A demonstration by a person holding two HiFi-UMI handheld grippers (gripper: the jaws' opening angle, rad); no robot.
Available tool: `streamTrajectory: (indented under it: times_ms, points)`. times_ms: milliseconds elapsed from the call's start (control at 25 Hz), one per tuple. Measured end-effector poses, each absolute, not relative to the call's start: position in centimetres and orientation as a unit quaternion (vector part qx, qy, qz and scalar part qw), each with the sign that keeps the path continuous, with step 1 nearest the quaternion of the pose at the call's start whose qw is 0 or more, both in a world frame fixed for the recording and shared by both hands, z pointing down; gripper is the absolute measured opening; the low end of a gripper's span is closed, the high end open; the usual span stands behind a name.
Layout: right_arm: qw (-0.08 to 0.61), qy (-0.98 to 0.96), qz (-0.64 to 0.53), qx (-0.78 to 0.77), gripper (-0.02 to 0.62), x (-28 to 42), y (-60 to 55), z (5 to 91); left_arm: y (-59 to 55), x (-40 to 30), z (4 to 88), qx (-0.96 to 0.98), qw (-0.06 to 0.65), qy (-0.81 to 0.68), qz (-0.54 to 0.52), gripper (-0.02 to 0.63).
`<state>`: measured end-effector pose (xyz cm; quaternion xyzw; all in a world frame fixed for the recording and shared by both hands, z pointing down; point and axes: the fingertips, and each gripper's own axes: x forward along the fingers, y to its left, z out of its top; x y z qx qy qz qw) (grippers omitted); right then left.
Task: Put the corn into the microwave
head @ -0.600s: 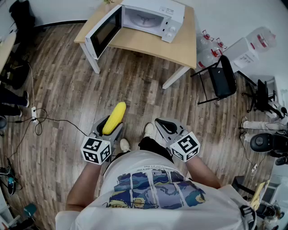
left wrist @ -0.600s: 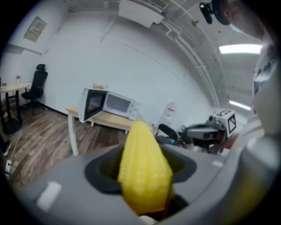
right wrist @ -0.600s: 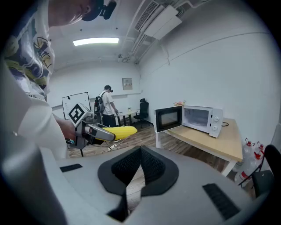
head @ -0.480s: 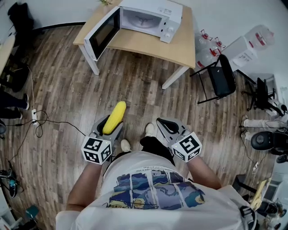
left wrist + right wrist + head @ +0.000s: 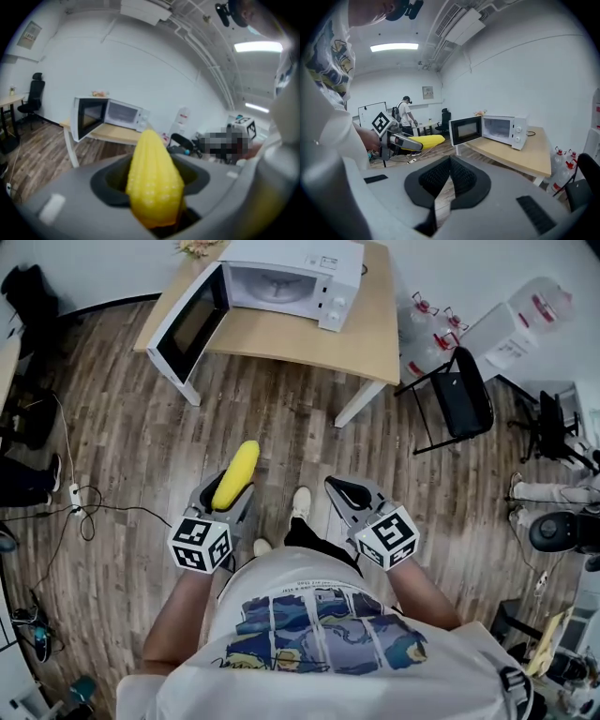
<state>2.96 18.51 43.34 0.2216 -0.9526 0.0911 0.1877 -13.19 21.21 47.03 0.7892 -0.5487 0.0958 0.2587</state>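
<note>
My left gripper [image 5: 225, 495] has its jaws clamped on the corn [image 5: 235, 474], which pokes out ahead above the wood floor [image 5: 281, 418]. My right gripper [image 5: 349, 493] is empty, jaws closed together. The microwave [image 5: 281, 277] sits well ahead on the counter [image 5: 281, 334], its door [image 5: 187, 324] open.

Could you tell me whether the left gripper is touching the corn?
Touching: in the left gripper view, the corn sits clamped between the jaws of the left gripper.
</note>
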Motion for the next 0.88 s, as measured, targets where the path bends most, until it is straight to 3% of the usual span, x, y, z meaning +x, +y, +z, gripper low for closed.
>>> streamTrajectory:
  times_ms: [120,360,880]
  points:
    - [0.176,-0.957,0.086,0.215,0.02,3.6,14.2,43.1,17.2,-12.7,46.9,0.785,0.256,-0.554,0.102,0.258]
    - [0.165,-0.958,0.105,0.211,0.103,6.0,7.4,43.9,8.7,-12.6,46.8,0.767,0.242,-0.582,0.12,0.258]
    - [0.166,-0.942,0.142,0.256,0.098,11.7,-1.5,45.4,-6.0,-13.4,47.4,0.745,0.224,-0.615,0.128,0.258]
